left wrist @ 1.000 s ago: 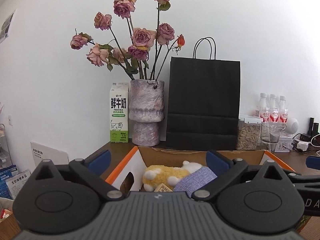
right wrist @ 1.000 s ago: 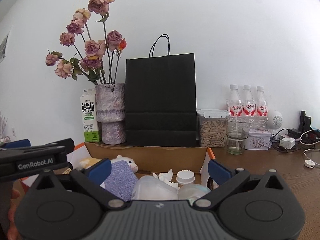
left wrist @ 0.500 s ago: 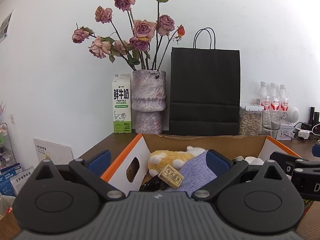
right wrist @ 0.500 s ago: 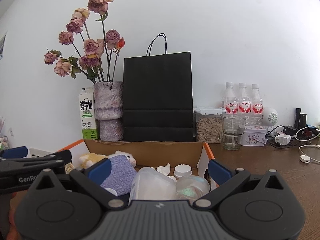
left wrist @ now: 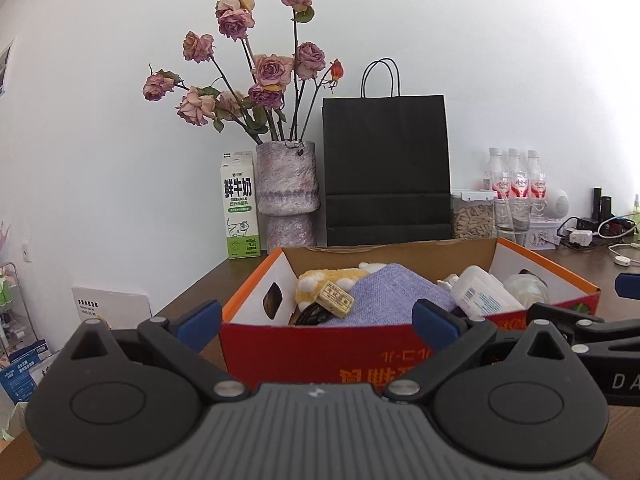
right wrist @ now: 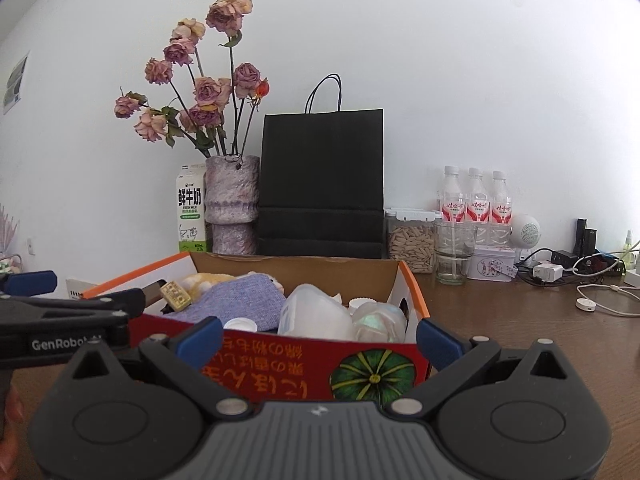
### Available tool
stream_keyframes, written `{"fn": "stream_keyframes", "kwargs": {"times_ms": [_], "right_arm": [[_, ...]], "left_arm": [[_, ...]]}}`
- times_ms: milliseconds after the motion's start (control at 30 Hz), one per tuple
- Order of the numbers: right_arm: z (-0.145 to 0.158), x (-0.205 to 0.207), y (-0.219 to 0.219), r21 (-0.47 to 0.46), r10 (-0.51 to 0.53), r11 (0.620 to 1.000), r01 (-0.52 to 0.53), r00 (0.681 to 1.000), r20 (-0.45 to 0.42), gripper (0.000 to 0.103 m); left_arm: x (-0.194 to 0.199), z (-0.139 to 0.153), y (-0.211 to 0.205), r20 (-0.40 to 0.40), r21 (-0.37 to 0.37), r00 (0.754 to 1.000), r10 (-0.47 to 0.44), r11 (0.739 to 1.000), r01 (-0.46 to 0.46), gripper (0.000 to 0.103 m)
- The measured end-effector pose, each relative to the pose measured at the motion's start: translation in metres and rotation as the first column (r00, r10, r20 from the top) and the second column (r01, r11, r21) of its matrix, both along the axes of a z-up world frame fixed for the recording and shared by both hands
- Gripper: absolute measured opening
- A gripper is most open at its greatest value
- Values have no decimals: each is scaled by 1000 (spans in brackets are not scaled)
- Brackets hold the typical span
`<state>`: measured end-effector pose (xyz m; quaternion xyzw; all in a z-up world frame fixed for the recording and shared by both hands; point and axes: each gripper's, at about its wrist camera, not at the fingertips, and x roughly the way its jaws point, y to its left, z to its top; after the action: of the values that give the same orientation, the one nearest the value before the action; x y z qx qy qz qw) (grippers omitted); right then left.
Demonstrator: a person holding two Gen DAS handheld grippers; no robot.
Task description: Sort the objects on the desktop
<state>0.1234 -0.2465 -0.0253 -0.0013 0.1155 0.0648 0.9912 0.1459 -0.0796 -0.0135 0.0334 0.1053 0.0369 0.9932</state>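
both grippers open in front of a packed box

the left gripper (left wrist: 316, 316) and the right gripper (right wrist: 318, 334) hung level before the box (left wrist: 320, 350), each with its jaws spread wide and nothing between them. the box stood on the desk (right wrist: 540, 332), just ahead of both tools, its red front wall facing them

inside, a purple cloth (left wrist: 384, 292) lay draped over a yellow plush (left wrist: 320, 280), with a small tan block (left wrist: 335, 299) resting on top. toward the right end sat a white bottle (left wrist: 480, 294) on its side and a cloudy jar (right wrist: 378, 320) – both looked like light plastic

handling, as a judgement: the cloth and plush should be soft and would bunch, so a pinch on a raised fold ought to hold. the bottle looked smooth and likely slippery; across its narrow sides seemed the safer hold. the block was small and stiff – best taken by its long edges

behind the box stood a vase (right wrist: 231, 204), a milk carton (right wrist: 190, 216) and a black bag (right wrist: 320, 184), close enough to be knocked by a high lift
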Motion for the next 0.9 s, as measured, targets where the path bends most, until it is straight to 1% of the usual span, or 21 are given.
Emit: {"fn": "stream_keyframes", "kwargs": {"times_ms": [100,200,300,400,467,500,700,900], "right_arm": [[0,-20,2,-1,-8,1000,8,999,-33,103],[4,-44,0,7,27,1000,-26,996,-90,103],[9,-69,2,-14,50,999,-53,988,-149,103],[14,-99,5,-12,76,997,-79,983,-169,103],[18,-114,8,-17,93,995,-98,980,-178,103],[20,-120,10,-21,98,994,-103,979,-179,103],[26,-149,12,-21,119,992,-126,973,-200,103],[31,-158,10,-21,124,991,-131,970,-207,103]], "left_arm": [[-23,-1,0,-6,2,1000,-8,1000,8,103],[-47,1,3,-33,-6,999,-29,1000,29,103],[-71,3,8,-90,-19,995,-42,999,41,103],[-90,3,12,-171,-64,984,-53,997,43,103],[-102,5,13,-202,-92,977,-64,995,46,103],[-109,6,13,-208,-101,976,-65,994,45,103],[-137,17,11,-195,-76,980,-45,997,31,103],[-147,23,5,-174,-40,985,-21,999,15,103]]}}
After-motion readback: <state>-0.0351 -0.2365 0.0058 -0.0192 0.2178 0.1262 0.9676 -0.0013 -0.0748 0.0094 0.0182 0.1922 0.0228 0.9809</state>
